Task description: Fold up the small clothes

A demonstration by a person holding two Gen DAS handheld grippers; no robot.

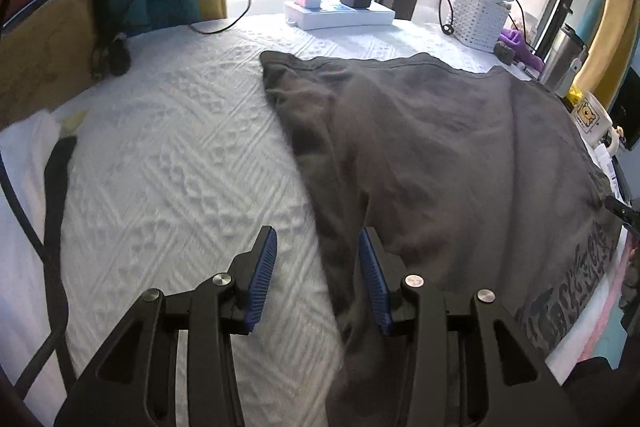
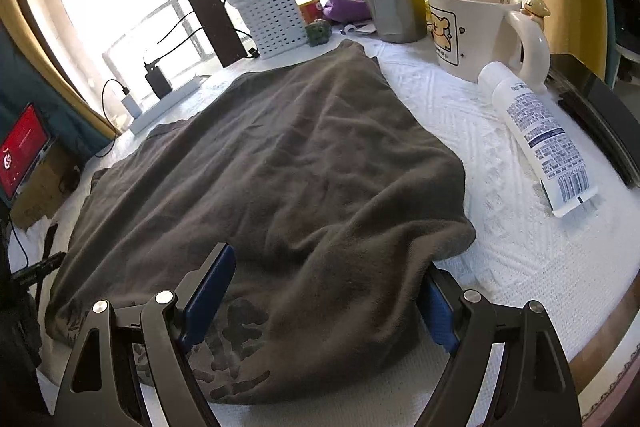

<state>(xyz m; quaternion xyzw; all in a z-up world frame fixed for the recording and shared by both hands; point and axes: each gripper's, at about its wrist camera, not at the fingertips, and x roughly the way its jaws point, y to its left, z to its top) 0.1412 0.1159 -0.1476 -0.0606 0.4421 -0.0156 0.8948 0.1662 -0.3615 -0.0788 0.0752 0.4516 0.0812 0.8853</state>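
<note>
Grey T-shirt partly folded, both grippers released

Fabric covers most of both views: a dark grey T-shirt (image 1: 440, 155) lies on the white textured cloth of the desk (image 1: 180, 155), filling the centre and right of the left wrist picture and the middle of the right wrist picture. Its printed design shows at the lower edge near the right gripper (image 2: 328, 299), and one side looks turned over onto the body, forming a thick rolled edge at the right. I judge a first fold made, with the piece not yet reduced to a compact packet; further folds remain.

The left gripper (image 1: 318, 279) hangs over the shirt's left border at the bottom of its picture, fingers (image 1: 264, 275) spread apart and holding nothing. The right gripper's fingers are also spread wide, straddling the near hem; whether they touch the cloth I cannot tell.

A cartoon mug (image 2: 472, 27), a white tube (image 2: 536, 135) and a perforated basket (image 2: 272, 19) stand toward the upper right.
</note>
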